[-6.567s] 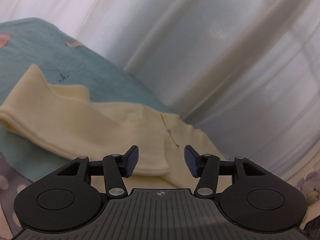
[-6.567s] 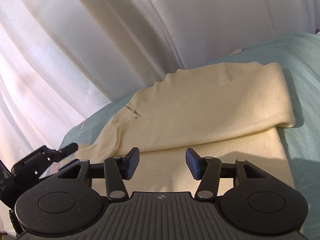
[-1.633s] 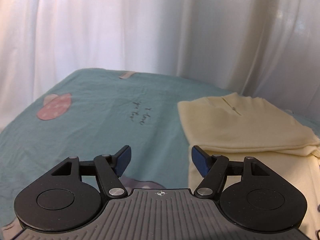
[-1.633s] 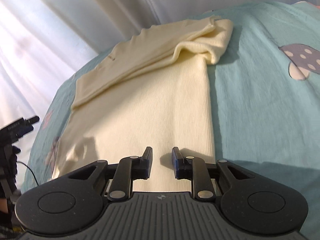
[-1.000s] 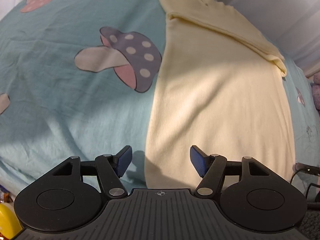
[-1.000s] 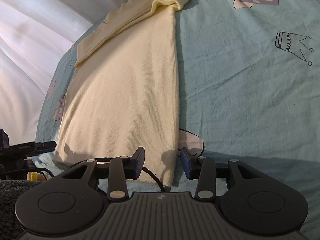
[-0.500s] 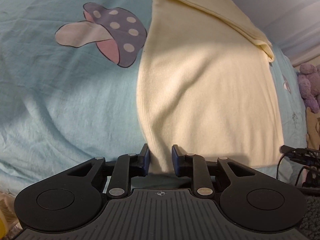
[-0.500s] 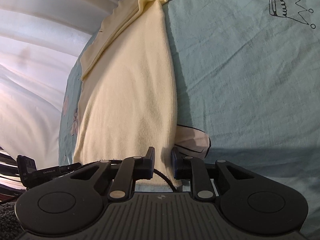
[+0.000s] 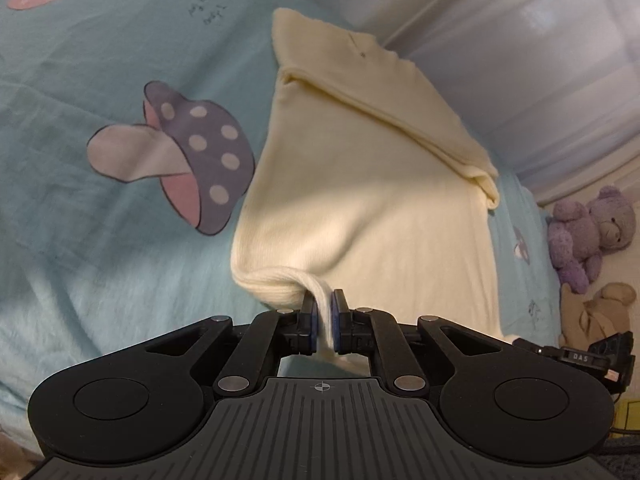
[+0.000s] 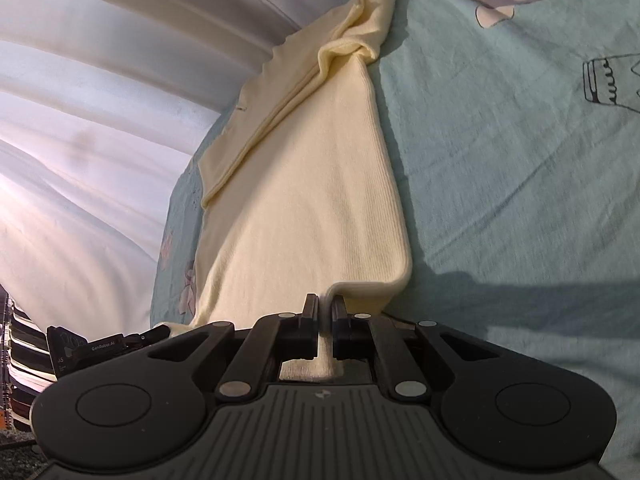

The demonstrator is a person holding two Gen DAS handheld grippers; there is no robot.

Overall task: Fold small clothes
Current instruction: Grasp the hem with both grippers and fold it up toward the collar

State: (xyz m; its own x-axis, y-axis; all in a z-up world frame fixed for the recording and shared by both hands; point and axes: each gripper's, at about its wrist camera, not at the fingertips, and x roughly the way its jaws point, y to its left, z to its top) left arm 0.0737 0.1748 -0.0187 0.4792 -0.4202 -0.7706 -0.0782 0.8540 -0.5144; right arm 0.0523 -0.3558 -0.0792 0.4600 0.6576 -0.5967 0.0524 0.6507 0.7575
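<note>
A: Both sets of jaws, apart a second ago, have shut on the near hem of the pale yellow ribbed knit top (image 9: 360, 208). Half a second back the cloth lay flat between them; now each corner is pinched up off the bed.

B: Left gripper (image 9: 325, 320) state?

A: Clamped on the hem's left corner, a white twist of knit standing between the pads. Right gripper (image 10: 325, 322) likewise clamped, on the right corner; cloth kinks up just ahead of it.

B: Where does the garment lie?

A: On the teal cotton bedsheet with printed mushrooms (image 9: 100, 92). Long axis runs straight away from both grippers, hem nearest, neck end farthest, by the white curtain (image 9: 540, 40). Sleeves are already laid across the far end as a folded band (image 10: 288, 96).

B: So the next move?

A: My reading: carry the hem forward along that axis and lay it toward the sleeve band, halving the body. Neither hand is nearer; they share the same edge, one at each corner, well apart, so they should travel level or the fold will skew.

B: Anything else nearby?

A: Purple plush bear (image 9: 588, 224) off the sheet's right edge, clear of the path.
</note>
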